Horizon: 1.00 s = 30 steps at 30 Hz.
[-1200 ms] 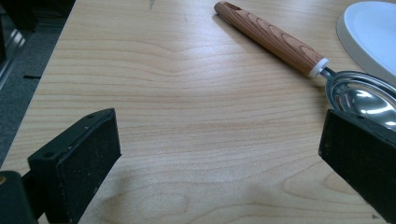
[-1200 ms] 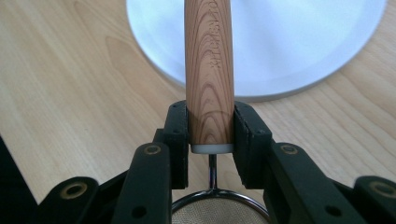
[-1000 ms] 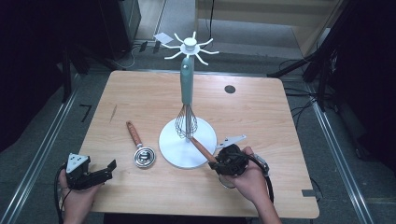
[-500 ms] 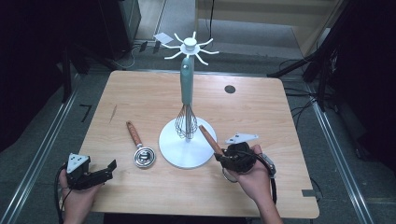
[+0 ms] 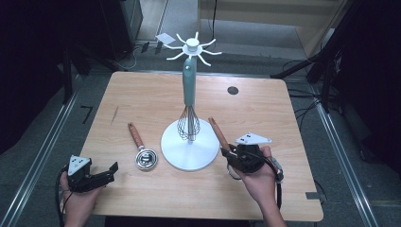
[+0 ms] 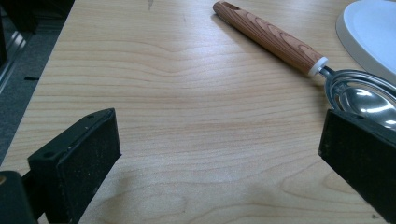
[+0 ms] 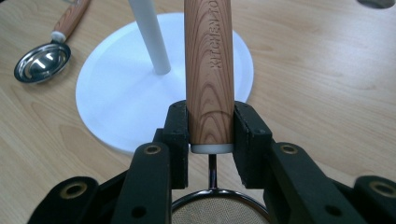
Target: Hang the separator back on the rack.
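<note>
R gripper (image 5: 230,156) near the right-front of the table (image 5: 265,113), jaws clamped on the wooden handle of a strainer (image 7: 208,65), pads on both sides of the handle's lower end, just above its white collar. Grip narrow, handle fills the gap.

Strainer: long axis runs from the gripper up and away toward far-left in high view, handle tip (image 5: 213,124) pointing at the stand's pole, raised off the table. Mesh bowl end sits at the near side, under the gripper body.

Stand (image 5: 189,150): white round base at centre, teal pole, whisk (image 5: 188,124) hanging on it. Handle passes just right of the base.

L gripper (image 5: 101,174) at near-left corner, jaws wide apart, nothing between them, bare wood underneath.

Views differ: R gripper view gives lettering stamped on the handle, the collar, the wire neck and mesh rim (image 7: 219,205) below the jaws; high view hides the bowl behind the hand. L gripper view gives close look at the ladle-like spoon (image 6: 359,95), wood handle pointing far-left, steel bowl by its right jaw; apart, no contact.
</note>
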Motion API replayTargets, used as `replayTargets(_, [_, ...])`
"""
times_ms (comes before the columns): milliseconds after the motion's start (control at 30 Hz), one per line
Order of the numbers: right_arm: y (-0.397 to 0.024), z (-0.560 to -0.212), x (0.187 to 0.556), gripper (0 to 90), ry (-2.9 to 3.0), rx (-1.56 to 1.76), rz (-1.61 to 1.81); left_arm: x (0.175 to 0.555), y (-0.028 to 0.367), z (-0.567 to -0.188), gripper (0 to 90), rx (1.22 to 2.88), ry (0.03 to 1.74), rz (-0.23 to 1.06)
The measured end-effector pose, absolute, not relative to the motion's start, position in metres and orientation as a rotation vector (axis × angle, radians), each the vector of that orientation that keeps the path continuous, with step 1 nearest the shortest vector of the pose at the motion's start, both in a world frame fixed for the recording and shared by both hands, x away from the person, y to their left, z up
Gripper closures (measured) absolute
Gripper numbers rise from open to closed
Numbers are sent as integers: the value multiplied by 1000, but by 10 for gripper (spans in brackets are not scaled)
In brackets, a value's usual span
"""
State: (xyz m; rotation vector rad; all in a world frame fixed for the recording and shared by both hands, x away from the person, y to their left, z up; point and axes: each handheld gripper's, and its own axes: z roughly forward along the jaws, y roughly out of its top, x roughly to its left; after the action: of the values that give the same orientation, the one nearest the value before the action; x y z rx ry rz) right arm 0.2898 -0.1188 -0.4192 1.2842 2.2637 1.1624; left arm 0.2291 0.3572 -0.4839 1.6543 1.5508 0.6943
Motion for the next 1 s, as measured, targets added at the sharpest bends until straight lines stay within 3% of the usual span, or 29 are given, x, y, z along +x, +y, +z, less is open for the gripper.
replayTargets(1000, [-119, -396, 270, 707, 2028, 1189, 1394, 229, 358, -484, 0, 1636, 1568, 699])
